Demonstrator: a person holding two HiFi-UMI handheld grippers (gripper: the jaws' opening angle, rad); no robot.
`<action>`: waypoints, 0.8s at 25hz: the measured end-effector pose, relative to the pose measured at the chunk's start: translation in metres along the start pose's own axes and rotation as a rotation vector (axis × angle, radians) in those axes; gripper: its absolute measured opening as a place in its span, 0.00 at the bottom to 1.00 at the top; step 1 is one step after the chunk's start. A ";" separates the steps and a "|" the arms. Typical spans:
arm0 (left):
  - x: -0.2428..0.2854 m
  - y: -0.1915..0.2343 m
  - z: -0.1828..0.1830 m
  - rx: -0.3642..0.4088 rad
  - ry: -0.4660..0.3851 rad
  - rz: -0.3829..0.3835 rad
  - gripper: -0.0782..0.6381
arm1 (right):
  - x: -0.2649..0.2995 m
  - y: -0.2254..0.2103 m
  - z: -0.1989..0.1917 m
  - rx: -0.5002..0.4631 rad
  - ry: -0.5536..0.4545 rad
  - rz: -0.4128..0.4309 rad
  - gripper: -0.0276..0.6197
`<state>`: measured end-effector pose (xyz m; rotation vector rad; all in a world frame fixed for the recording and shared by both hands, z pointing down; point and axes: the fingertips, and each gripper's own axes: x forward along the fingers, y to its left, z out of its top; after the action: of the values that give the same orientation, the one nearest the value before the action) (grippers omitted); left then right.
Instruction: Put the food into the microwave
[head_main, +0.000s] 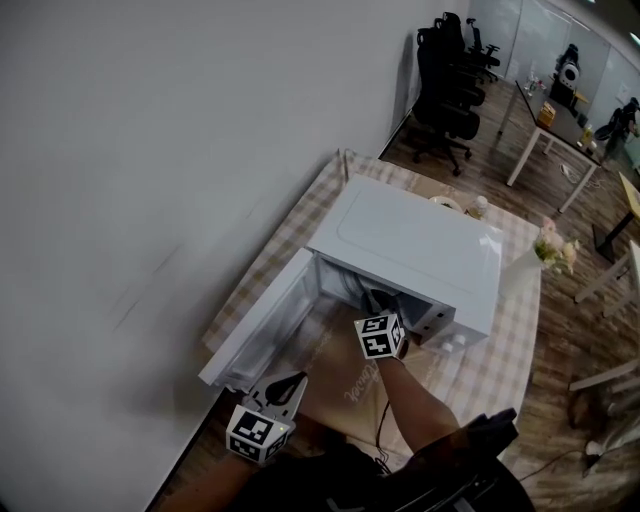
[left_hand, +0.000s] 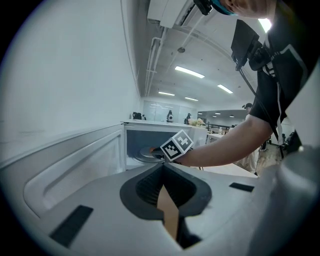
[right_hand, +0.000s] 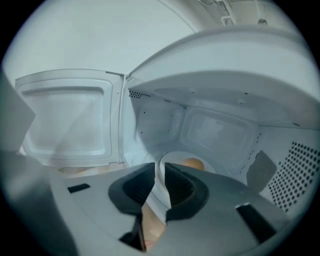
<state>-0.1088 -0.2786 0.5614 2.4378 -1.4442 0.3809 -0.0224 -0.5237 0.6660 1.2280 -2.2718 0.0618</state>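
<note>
Food: a round orange-brown piece (right_hand: 192, 163) lies on a white plate (right_hand: 175, 158) inside the microwave (head_main: 410, 245), low in the cavity and towards its middle.
Plate: its near rim runs into the gap of the right gripper (right_hand: 158, 169). Whether the plate already rests on the cavity floor cannot be told.
Right gripper: reaching through the opening, jaws narrowed onto the plate's rim and gripping it.
Left gripper: (left_hand: 163, 167) clenched with nothing in it, held outside near the free edge of the door (head_main: 262, 325).
Step in hand: probably placing; the food is inside but the plate has not been let go.
Next move: likely to settle the plate flat, spread the jaws, then draw the right gripper straight back through the opening. After that the door has to be swung shut.
Edges: the cavity ceiling hangs close above the right gripper and the perforated side wall (right_hand: 295, 170) stands to its right, so a lift or a sideways swing has little room.
Open room: the door stands wide to the left. The desk (head_main: 495, 375) in front of the opening leaves the way back free.
</note>
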 end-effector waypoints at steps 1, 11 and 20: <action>-0.004 0.000 0.001 0.003 -0.006 -0.007 0.12 | -0.008 0.004 0.002 0.023 -0.006 0.003 0.14; -0.051 0.002 0.042 0.153 -0.146 -0.027 0.12 | -0.100 0.033 0.029 0.333 -0.117 0.011 0.14; -0.113 -0.006 0.059 0.118 -0.226 -0.049 0.12 | -0.193 0.071 0.057 0.448 -0.193 0.037 0.09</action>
<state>-0.1513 -0.2070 0.4650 2.6782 -1.4839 0.1898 -0.0204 -0.3522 0.5386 1.4651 -2.5349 0.5100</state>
